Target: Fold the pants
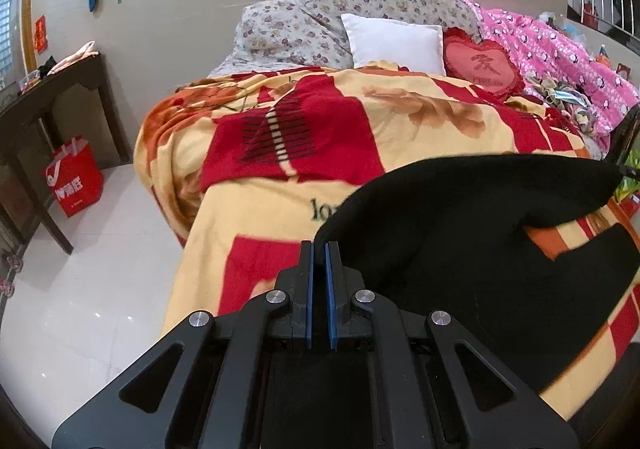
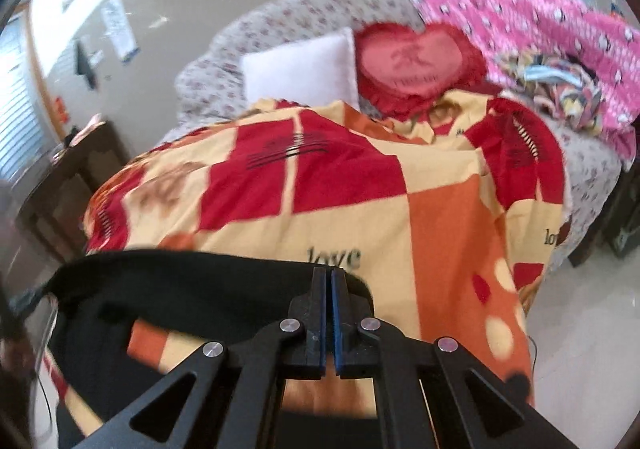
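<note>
The black pants (image 1: 460,233) hang lifted over the near end of a bed covered by a red, yellow and orange blanket (image 1: 360,129). My left gripper (image 1: 320,249) is shut on the left edge of the pants; the cloth stretches away to the right. In the right wrist view my right gripper (image 2: 331,273) is shut on the right end of the pants (image 2: 192,285), which stretch to the left. A fold of the pants droops below, with blanket (image 2: 360,201) showing through the gap.
A white pillow (image 1: 394,43), a red heart cushion (image 1: 486,65), floral bedding (image 1: 304,25) and a pink quilt (image 1: 560,57) lie at the bed's head. A dark wooden table (image 1: 52,97) and a red bag (image 1: 74,177) stand on the tiled floor (image 1: 100,289) to the left.
</note>
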Demonstrator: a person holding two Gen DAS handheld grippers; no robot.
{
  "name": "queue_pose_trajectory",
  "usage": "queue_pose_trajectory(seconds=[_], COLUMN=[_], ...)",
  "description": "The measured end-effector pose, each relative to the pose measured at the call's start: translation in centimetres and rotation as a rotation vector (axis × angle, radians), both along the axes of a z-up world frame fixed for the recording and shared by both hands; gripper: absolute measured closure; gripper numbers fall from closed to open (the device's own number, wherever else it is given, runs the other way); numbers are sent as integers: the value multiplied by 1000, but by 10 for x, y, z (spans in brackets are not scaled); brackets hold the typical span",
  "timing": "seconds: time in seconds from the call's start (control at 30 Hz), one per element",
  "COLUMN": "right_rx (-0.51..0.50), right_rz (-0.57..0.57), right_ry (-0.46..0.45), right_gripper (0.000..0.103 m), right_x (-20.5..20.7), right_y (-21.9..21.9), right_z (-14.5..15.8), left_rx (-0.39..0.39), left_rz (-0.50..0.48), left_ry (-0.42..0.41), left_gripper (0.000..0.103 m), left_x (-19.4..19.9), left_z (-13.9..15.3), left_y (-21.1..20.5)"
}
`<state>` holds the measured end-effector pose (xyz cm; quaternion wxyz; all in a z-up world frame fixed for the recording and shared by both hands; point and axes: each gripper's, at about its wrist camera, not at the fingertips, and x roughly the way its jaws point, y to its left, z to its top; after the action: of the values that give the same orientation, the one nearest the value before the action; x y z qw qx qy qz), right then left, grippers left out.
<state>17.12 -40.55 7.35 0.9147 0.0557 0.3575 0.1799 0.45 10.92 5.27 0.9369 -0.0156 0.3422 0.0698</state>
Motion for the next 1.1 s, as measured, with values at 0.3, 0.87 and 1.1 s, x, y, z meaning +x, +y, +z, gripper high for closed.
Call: queue_pose_trajectory(seconds=[0.3, 0.87, 1.1], right_rx=[-86, 130, 69], right_rz=[12, -188, -70], right_ry=[-36, -67, -62], right_gripper=[101, 100, 100], right_x=[-112, -165, -166], right_y=[-13, -26, 24], right_z=[-40, -48, -50], left_rx=[-46, -788, -1040], left_rz=[24, 105, 119], left_ry=[20, 21, 65], left_gripper=[99, 65, 62], left_x=[-61, -109, -82], left_z=[-34, -48, -72], left_y=[13, 60, 56])
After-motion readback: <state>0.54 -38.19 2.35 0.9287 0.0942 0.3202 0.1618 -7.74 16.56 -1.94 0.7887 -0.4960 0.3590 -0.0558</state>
